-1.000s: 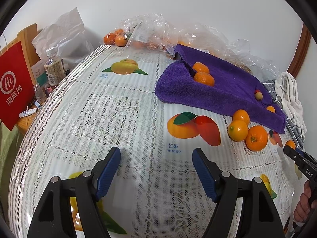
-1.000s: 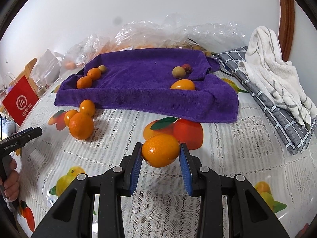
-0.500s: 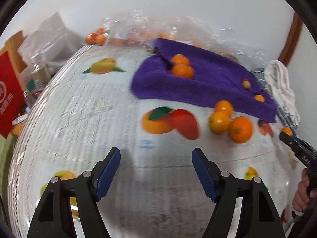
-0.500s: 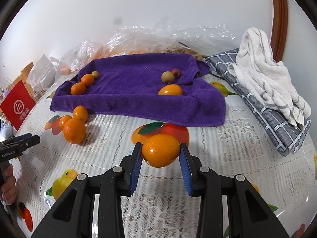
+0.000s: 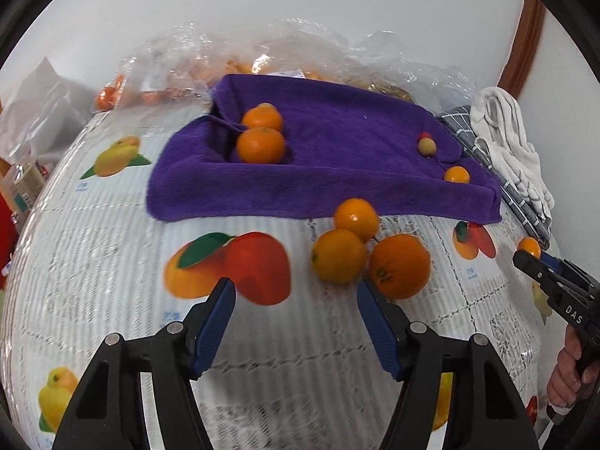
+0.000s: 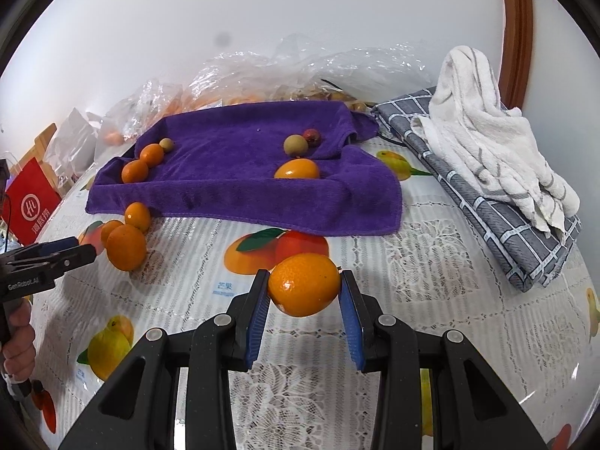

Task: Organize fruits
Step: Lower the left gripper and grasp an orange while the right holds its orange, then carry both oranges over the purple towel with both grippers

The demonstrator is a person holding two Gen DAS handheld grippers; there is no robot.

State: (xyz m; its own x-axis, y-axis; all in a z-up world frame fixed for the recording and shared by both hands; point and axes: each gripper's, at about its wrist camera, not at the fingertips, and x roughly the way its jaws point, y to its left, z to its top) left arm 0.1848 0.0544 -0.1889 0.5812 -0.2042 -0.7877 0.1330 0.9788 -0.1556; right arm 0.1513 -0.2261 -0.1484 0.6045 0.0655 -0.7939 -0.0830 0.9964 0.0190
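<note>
Right gripper (image 6: 303, 302) clamped on an orange (image 6: 304, 285), left gripper (image 5: 296, 320) half-open, empty, narrowing toward three clustered oranges (image 5: 369, 253) — could nudge them rolling!

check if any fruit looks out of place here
Three oranges sit loose on the tablecloth just off the purple towel, where the other fruit lies. The right gripper holds a fourth orange. Nothing looks spilled or damaged.

Fruit in plastic bags (image 5: 232, 71) blurred; bottle (image 5: 22, 187) cut off.
</note>
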